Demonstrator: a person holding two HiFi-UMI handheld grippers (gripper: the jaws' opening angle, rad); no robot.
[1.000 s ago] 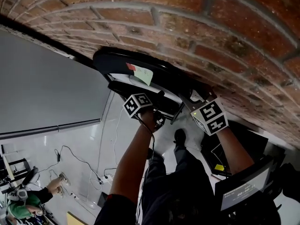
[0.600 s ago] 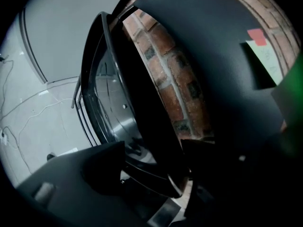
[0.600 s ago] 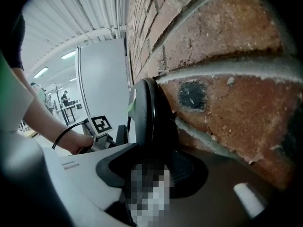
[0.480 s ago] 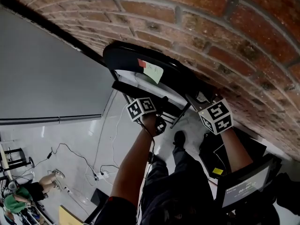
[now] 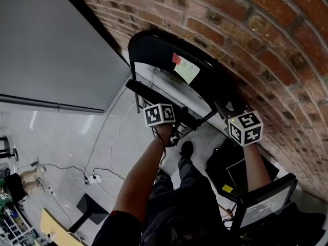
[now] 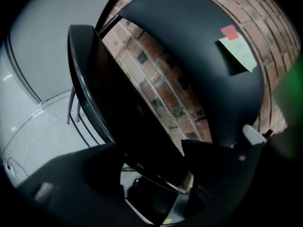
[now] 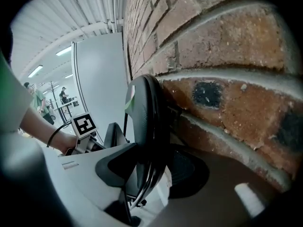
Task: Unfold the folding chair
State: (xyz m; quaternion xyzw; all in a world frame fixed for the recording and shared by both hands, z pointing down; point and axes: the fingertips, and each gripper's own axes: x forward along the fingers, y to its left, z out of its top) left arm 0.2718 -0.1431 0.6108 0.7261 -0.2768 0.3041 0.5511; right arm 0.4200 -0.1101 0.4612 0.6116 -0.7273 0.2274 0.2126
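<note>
Our left hand-held gripper (image 6: 156, 150) has just been closing and grips the one black chair (image 5: 164, 55). Our right hand-held gripper (image 7: 147, 169) grips it too. The chair stands on the pale floor (image 5: 61, 137) by the brick wall (image 5: 266, 29), with two paper notes (image 5: 185, 70) stuck on it.

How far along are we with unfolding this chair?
Done: the seat stands angled away from the backrest, with brick showing between them. In hand: the left tool, its jaws just closed in, clamps the seat, and the right tool clamps the backrest edge. Left: probably swinging the seat fully down.
</note>
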